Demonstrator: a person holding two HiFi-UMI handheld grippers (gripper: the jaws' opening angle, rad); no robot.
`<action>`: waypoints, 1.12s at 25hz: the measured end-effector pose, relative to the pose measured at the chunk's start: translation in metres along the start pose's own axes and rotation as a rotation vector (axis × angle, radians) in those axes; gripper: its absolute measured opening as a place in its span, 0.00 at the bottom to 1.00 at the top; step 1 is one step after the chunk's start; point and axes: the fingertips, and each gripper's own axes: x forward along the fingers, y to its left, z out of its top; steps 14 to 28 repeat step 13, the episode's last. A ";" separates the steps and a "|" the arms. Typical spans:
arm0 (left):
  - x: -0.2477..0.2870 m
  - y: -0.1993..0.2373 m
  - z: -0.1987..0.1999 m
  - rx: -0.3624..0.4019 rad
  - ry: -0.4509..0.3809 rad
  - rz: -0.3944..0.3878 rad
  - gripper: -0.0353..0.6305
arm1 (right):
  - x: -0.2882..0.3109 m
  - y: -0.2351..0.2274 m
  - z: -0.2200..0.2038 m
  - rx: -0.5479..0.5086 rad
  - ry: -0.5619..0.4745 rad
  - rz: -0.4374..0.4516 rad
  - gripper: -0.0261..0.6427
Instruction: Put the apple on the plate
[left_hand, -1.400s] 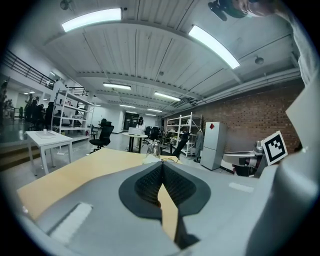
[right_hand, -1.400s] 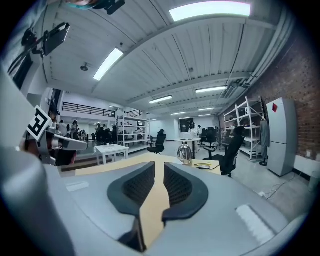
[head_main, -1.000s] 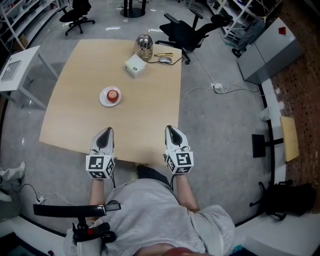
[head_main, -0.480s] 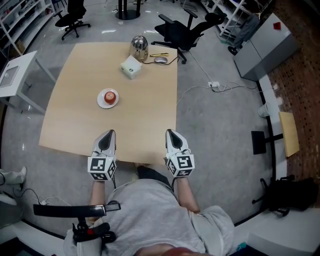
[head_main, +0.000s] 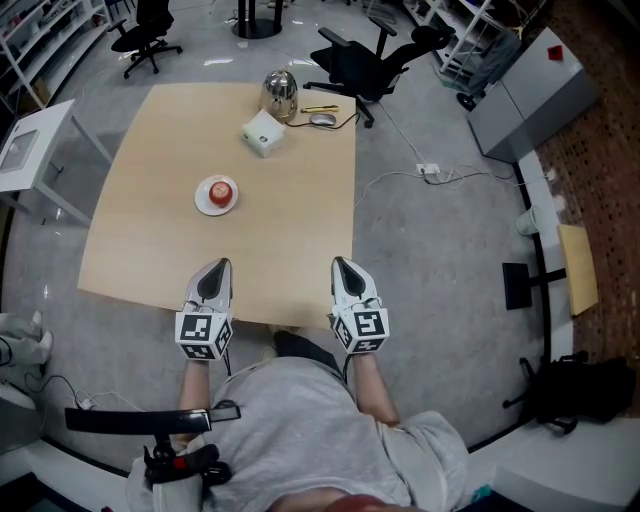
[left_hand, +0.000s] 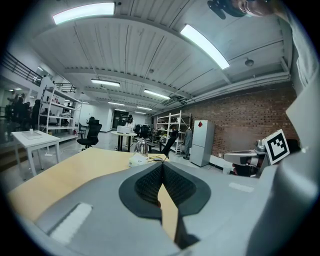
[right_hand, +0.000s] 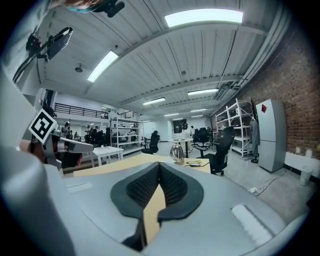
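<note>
**Apple on the plate, both grippers closed at the near edge**

The red apple (head_main: 220, 190) sits on the small round white plate (head_main: 199, 201), which lies left of centre on the pale wooden worktop (head_main: 140, 240). Both are well apart from the two grippers.

The left gripper (head_main: 213, 268) and the right gripper (head_main: 343, 264) hang side by side over the worktop's near edge and point across it. In the left gripper view the dark ribbed fingers (left_hand: 146, 185) meet at their tips with nothing between them. In the right gripper view the fingers (right_hand: 175, 187) are likewise pressed together and empty.

At the far end of the worktop stand a shiny silver kettle (head_main: 279, 92) and, just in front of it, a white box (head_main: 262, 133). A grey computer mouse (head_main: 322, 119) lies near the far right corner. A black office chair (head_main: 375, 55) stands on the floor beyond that corner.
</note>
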 end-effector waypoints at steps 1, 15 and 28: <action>0.000 -0.001 -0.001 0.001 0.001 0.001 0.08 | -0.001 0.000 -0.001 0.000 0.000 0.001 0.05; -0.001 0.001 -0.002 0.000 0.003 0.002 0.08 | 0.001 0.002 -0.002 -0.004 0.002 0.004 0.05; -0.001 0.001 -0.002 0.000 0.003 0.002 0.08 | 0.001 0.002 -0.002 -0.004 0.002 0.004 0.05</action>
